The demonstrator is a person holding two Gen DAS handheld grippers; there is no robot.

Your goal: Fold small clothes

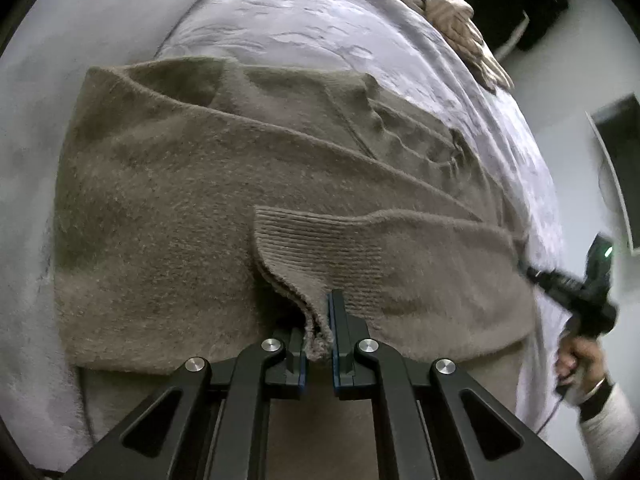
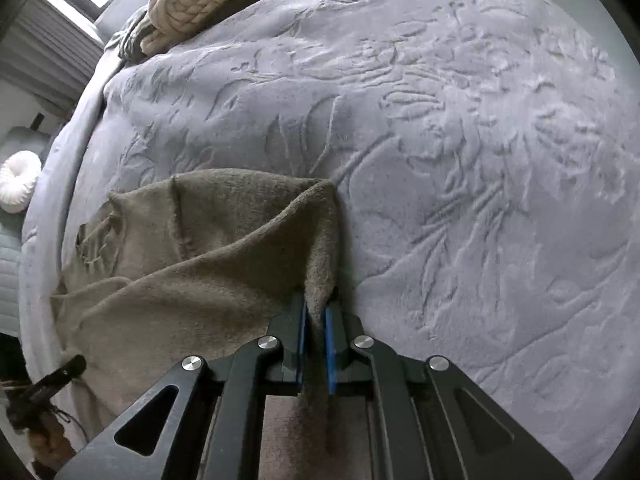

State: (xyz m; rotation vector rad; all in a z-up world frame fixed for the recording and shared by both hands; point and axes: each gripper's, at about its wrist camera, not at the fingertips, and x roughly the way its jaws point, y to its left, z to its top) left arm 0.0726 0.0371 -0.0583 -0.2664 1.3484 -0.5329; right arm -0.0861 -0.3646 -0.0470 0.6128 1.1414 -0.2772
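Observation:
A taupe knit sweater [image 1: 168, 208] lies spread on a grey embossed blanket [image 1: 304, 20]. My left gripper [image 1: 319, 320] is shut on the ribbed cuff of a sleeve [image 1: 320, 248] that is folded across the sweater's body. My right gripper [image 2: 316, 308] is shut on a raised fold of the sweater's edge [image 2: 224, 240], with the rest of the garment draping to its left. The right gripper also shows in the left wrist view [image 1: 576, 284] at the sweater's right edge, held by a hand.
A pile of beige knitted clothes [image 2: 192, 4] lies at the far end of the blanket [image 2: 460, 140]. The bed edge runs along the left, with a white round cushion [image 2: 18, 186] beyond it. The blanket stretches wide to the right.

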